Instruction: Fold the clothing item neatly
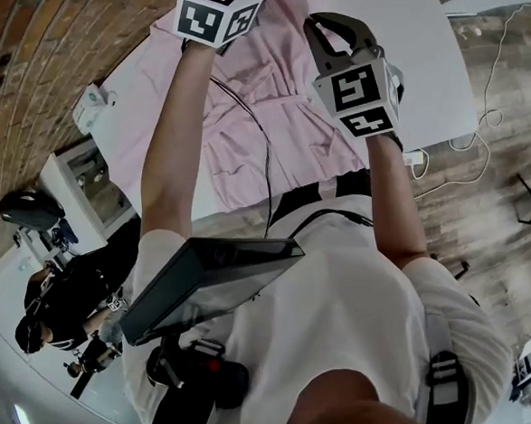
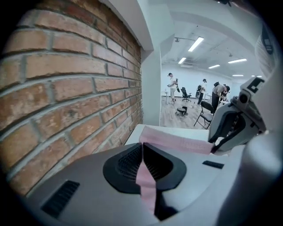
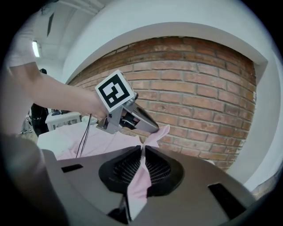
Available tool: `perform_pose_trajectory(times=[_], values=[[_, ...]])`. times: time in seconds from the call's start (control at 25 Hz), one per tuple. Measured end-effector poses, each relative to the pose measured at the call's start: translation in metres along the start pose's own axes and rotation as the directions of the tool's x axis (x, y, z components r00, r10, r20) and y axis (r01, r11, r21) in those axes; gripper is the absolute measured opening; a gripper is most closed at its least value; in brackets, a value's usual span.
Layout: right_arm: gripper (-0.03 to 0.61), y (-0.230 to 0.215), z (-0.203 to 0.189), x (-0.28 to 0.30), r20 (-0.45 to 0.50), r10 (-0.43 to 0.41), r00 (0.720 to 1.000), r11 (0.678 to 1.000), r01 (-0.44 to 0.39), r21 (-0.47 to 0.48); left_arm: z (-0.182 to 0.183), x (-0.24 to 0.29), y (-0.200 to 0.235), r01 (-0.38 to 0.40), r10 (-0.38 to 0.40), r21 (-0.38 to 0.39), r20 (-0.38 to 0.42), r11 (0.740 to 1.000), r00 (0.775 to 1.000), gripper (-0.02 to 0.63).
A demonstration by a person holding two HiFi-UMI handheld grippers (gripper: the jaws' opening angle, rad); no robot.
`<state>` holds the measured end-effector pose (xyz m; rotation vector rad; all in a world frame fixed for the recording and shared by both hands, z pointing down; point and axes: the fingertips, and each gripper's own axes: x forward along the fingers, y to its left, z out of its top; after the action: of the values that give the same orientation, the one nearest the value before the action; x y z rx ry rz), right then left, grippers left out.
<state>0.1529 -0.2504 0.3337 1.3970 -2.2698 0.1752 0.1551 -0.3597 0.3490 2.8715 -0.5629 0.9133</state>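
Holding one edge of a pink garment (image 1: 269, 134) up off a white table (image 1: 397, 25), a person works with a gripper in each hand beside a brick wall (image 2: 66, 88). The left gripper (image 2: 141, 150) has its jaws pinched nearly together on a thin strip of the pink cloth, and the right gripper (image 3: 142, 152) is clamped just as narrowly on the same edge a little further along. The band of fabric between them is stretched fairly taut. Below the raised edge the rest of the garment drapes down and lies spread, somewhat rumpled, across the tabletop, one end hanging over the near side. No finished fold can be seen anywhere on it, so the job appears to be at an early stage. The lifted edge has yet to be laid across the body of the garment, and smoothing and any further folds seem to remain.
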Motion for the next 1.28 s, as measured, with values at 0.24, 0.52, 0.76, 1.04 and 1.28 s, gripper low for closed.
perform_pose_trajectory(times=[0.24, 0.52, 0.76, 1.04, 1.28], values=[[0.037, 0.102, 0.01, 0.037, -0.031, 0.12, 0.992, 0.99, -0.122, -0.066, -0.082, -0.083, 0.03, -0.089, 0.087, -0.057, -0.043, 0.994, 0.995, 0.015], [0.037, 0.187, -0.005, 0.087, -0.115, 0.203, 0.973, 0.969, -0.216, -0.118, -0.184, -0.131, 0.057, -0.149, 0.142, -0.123, -0.064, 0.981, 0.988, 0.016], [0.037, 0.237, -0.017, 0.123, -0.171, 0.235, 0.957, 0.955, -0.26, -0.141, -0.245, -0.145, 0.075, -0.162, 0.151, -0.176, -0.076, 0.971, 0.986, 0.016], [0.037, 0.273, -0.026, 0.146, -0.211, 0.27, 0.94, 0.941, -0.304, -0.151, -0.28, -0.156, 0.084, -0.162, 0.149, -0.209, -0.073, 0.964, 0.986, 0.015], [0.037, 0.296, -0.028, 0.161, -0.228, 0.298, 0.927, 0.928, -0.337, -0.157, -0.299, -0.165, 0.093, -0.171, 0.158, -0.232, -0.077, 0.957, 0.985, 0.017]])
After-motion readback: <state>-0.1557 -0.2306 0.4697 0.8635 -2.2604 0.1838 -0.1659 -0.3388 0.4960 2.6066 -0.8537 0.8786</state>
